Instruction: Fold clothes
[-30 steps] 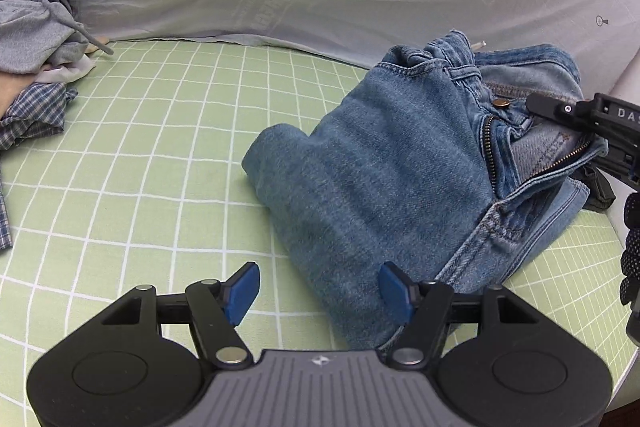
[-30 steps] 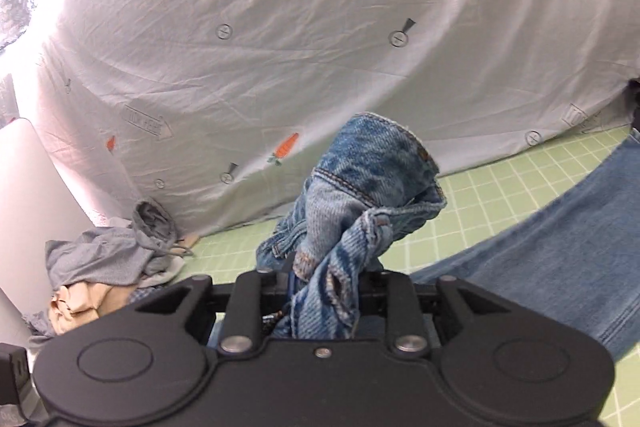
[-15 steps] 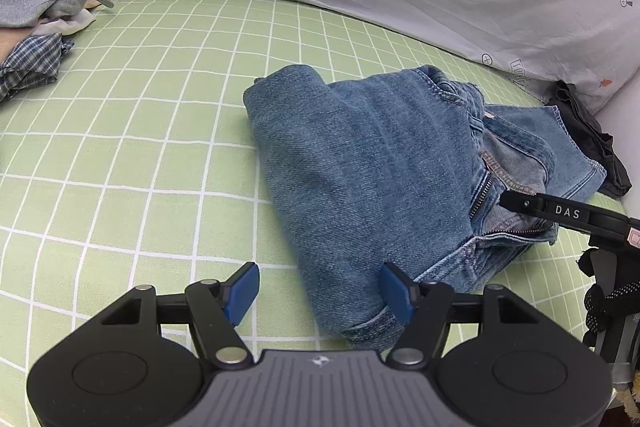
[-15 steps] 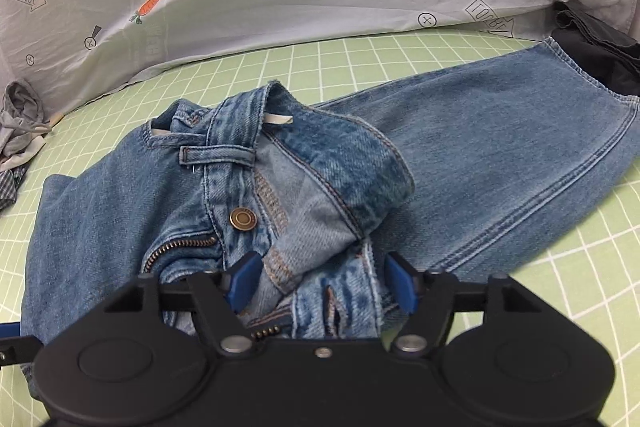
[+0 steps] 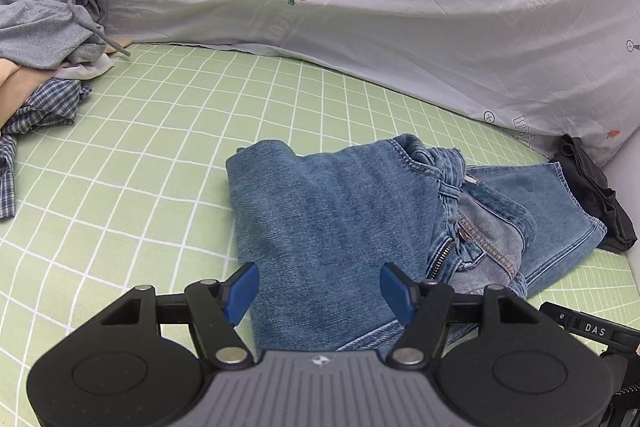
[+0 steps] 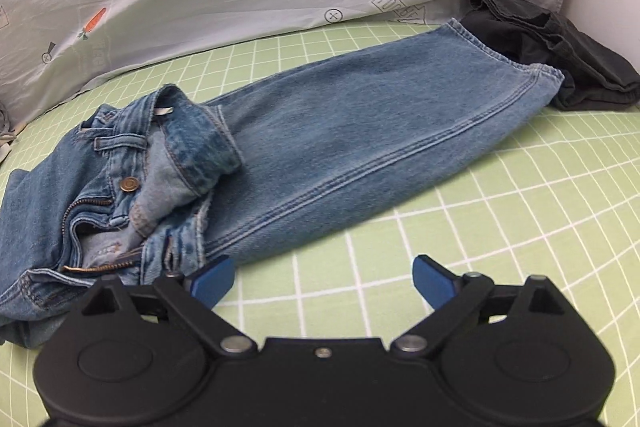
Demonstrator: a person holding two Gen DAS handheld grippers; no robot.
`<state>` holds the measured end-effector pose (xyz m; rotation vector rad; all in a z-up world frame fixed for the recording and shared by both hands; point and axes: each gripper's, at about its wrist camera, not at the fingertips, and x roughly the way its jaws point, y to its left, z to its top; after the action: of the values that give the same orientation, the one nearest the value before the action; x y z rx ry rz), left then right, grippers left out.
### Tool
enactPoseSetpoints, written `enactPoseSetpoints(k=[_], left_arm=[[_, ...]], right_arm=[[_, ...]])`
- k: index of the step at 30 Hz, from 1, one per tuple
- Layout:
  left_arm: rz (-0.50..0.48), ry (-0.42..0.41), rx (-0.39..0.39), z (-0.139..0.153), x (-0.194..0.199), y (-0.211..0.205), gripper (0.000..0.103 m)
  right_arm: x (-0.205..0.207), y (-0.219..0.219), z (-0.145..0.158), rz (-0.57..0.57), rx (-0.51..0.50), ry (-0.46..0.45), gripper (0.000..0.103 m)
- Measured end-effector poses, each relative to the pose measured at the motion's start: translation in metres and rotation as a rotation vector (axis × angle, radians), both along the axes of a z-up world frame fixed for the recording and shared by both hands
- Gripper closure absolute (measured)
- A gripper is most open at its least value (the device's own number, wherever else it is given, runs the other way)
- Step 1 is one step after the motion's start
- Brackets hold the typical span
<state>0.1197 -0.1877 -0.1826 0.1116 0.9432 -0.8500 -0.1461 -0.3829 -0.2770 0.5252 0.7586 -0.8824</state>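
Jeans point(image 6: 320, 147) partly folded, waist bunched over legs, hems still sticking out; left gripper point(image 5: 319, 287) and right gripper point(image 6: 323, 277) wide, empty.

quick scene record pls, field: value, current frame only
surface: green grid mat
backdrop: pale sheet with carrot print
task item: jeans, partly folded, waistband bunched with fly open, one leg stretched out flat
left gripper: open, empty, over the folded part of the jeans
right gripper: open, empty, over bare mat beside the jeans
dark garment: crumpled at the leg hem, by the sheet
clothes pile: grey hoodie on top, plaid shirt below, far side of the mat
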Motion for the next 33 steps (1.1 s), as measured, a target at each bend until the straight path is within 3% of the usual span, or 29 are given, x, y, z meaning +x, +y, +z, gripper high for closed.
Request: enactPoseSetpoints(k=[9, 16, 21, 27, 33], left_arm=[[-0.040, -0.027, 0.099, -0.016, -0.012, -0.053, 0.029], [-0.020, -0.010, 0.190, -0.035, 0.001, -0.081, 0.024], [-0.062, -0.039, 0.274, -0.045, -0.003, -0.099, 0.016], [-0.059, -0.020, 0.298, -0.052, 0.000, -0.101, 0.013], [-0.064, -0.039, 0.328, -0.057, 0.001, -0.107, 0.008]], right_arm=[[-0.038, -0.072, -0.021, -0.126, 0.122, -0.133, 0.003], [-0.045, -0.131, -0.026, -0.211, 0.118, -0.237, 0.001], [-0.052, -0.176, -0.030, -0.269, 0.097, -0.292, 0.000], [-0.067, -0.232, -0.034, -0.334, 0.055, -0.320, 0.000], [-0.075, -0.273, -0.037, -0.368, 0.113, -0.454, 0.000]])
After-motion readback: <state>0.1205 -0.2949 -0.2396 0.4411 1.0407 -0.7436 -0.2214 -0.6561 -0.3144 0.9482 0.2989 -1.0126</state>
